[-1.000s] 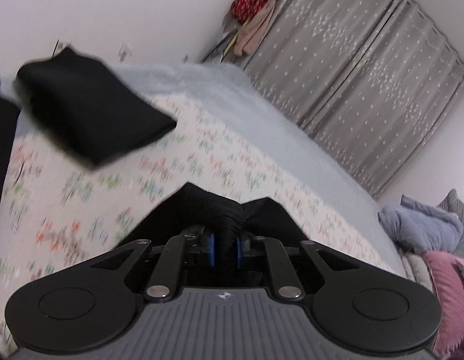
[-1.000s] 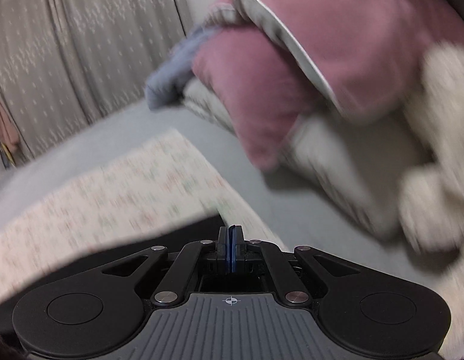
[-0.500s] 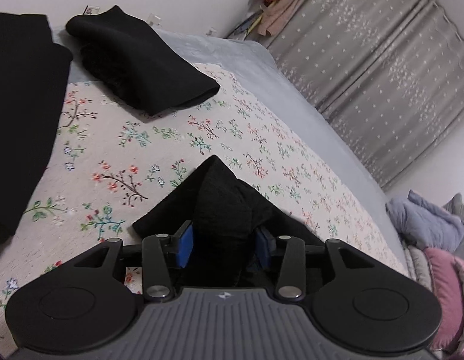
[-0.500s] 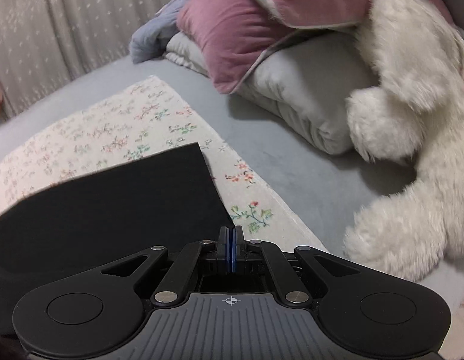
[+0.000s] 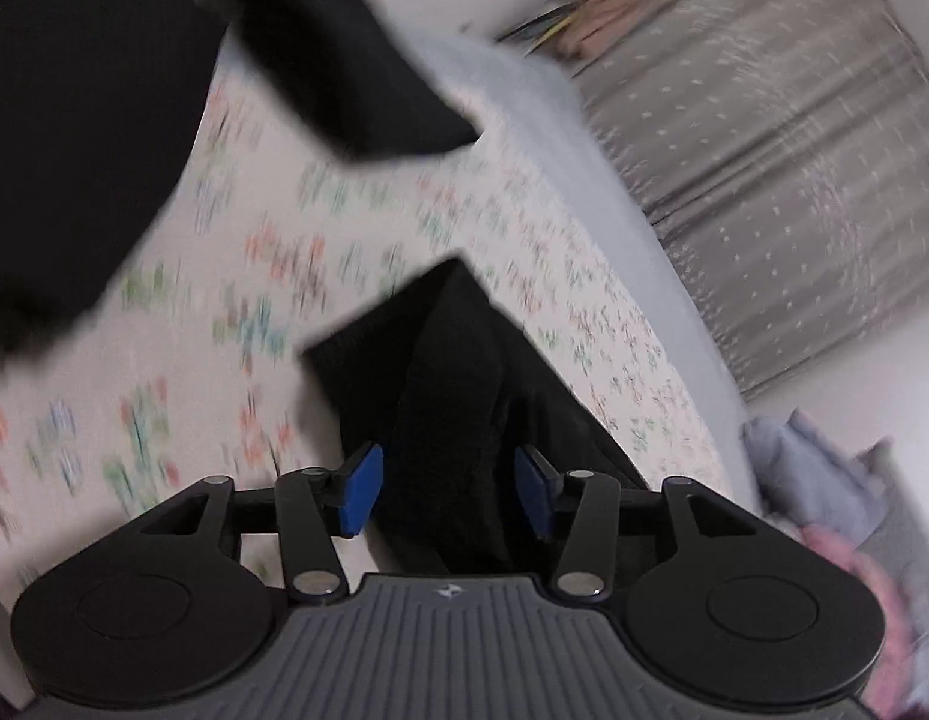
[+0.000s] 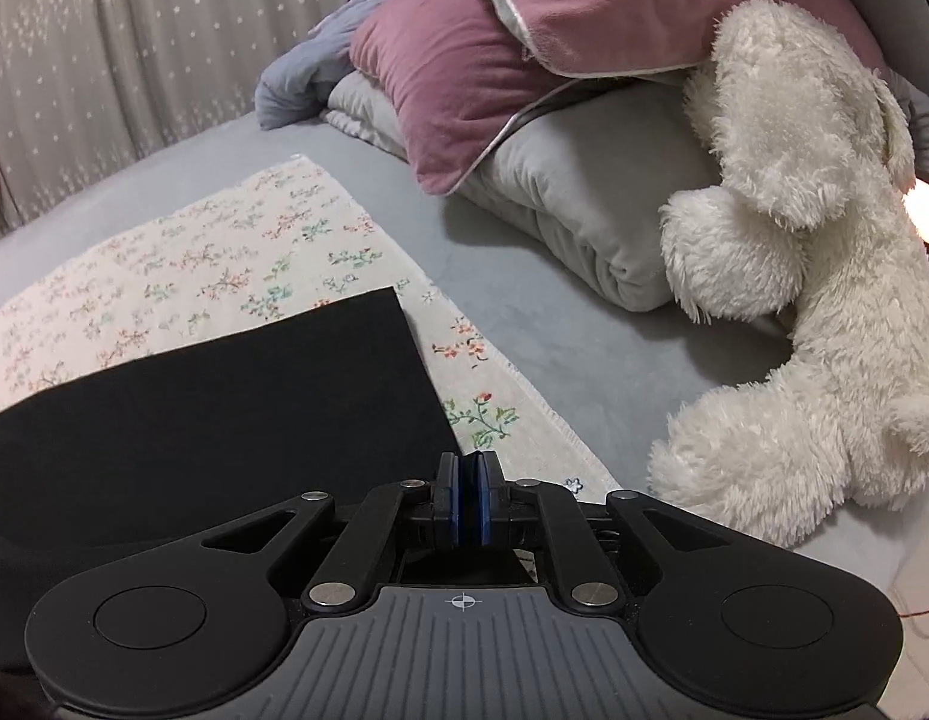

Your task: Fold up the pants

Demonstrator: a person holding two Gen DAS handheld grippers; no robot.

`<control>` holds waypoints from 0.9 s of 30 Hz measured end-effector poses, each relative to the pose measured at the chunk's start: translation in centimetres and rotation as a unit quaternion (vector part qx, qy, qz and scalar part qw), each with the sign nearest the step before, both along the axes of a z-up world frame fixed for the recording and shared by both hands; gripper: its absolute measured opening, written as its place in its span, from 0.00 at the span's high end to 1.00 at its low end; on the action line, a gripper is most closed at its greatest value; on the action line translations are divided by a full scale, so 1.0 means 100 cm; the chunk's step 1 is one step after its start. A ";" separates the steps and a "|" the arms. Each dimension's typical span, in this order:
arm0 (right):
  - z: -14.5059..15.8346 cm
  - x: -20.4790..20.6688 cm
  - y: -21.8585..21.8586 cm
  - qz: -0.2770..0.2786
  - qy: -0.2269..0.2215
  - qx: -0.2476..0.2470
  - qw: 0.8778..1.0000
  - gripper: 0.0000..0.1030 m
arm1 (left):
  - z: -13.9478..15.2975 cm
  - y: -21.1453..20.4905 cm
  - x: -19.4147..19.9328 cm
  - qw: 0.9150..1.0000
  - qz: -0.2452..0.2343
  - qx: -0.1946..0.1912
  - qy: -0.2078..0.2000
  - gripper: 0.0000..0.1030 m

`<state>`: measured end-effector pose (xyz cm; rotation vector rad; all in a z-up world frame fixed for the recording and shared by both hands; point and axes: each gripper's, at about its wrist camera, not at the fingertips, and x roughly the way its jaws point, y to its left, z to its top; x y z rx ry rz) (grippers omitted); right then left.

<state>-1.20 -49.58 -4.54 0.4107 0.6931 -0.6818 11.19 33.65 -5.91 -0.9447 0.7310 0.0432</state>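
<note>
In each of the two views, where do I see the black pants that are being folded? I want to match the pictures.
Left wrist view: the black pants rise as a bunched peak at lower centre, between the open fingers of the left gripper.
Right wrist view: the pants lie flat at lower left, their corner ahead of the shut right gripper.
Shared landmark: the floral cloth under the pants.

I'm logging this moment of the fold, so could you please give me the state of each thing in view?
left gripper: open, black fabric between its pads.
right gripper: shut, beside the pants' edge.
pants: flat on the floral cloth.
folded black garment: lying on the bed.
</note>
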 end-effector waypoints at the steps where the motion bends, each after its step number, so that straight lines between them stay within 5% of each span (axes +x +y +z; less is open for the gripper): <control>1: 0.001 0.000 0.001 0.001 -0.004 0.000 1.000 0.91 | -0.005 0.004 0.000 0.999 0.010 -0.035 0.000 0.60; 5: 0.009 -0.001 0.005 0.003 -0.042 0.044 0.998 0.82 | -0.010 0.011 -0.004 0.992 0.046 -0.115 -0.021 0.45; 7: 0.011 0.001 0.013 0.027 -0.074 0.100 0.992 0.68 | -0.014 0.004 0.002 0.987 0.037 -0.152 -0.020 0.37; 9: 0.006 0.011 0.028 0.076 -0.095 0.174 0.977 0.35 | -0.018 -0.004 0.013 0.984 0.033 -0.175 -0.014 0.30; 12: -0.011 0.035 0.059 0.137 -0.090 0.264 0.951 0.36 | -0.021 -0.012 0.030 0.985 0.049 -0.162 0.011 0.30; 14: -0.022 0.047 0.080 0.152 -0.077 0.295 0.940 0.36 | -0.020 -0.015 0.039 0.987 0.054 -0.149 0.013 0.42; 16: -0.031 0.051 0.094 0.142 -0.066 0.307 0.939 0.36 | -0.014 -0.019 0.046 0.992 0.053 -0.114 0.009 0.79; 18: -0.035 0.049 0.102 0.117 -0.064 0.291 0.947 0.46 | -0.007 -0.023 0.051 0.997 0.045 -0.070 0.003 1.00; 21: -0.035 0.037 0.103 0.077 -0.080 0.292 0.950 0.50 | 0.005 -0.022 0.055 0.998 0.039 -0.036 -0.028 1.00; 23: -0.038 0.028 0.095 0.045 -0.097 0.297 0.949 0.51 | 0.020 -0.020 0.057 0.996 0.030 -0.017 -0.085 1.00; 27: -0.045 0.015 0.089 0.022 -0.124 0.339 0.932 0.53 | 0.059 -0.015 0.052 0.962 -0.020 0.005 -0.271 1.00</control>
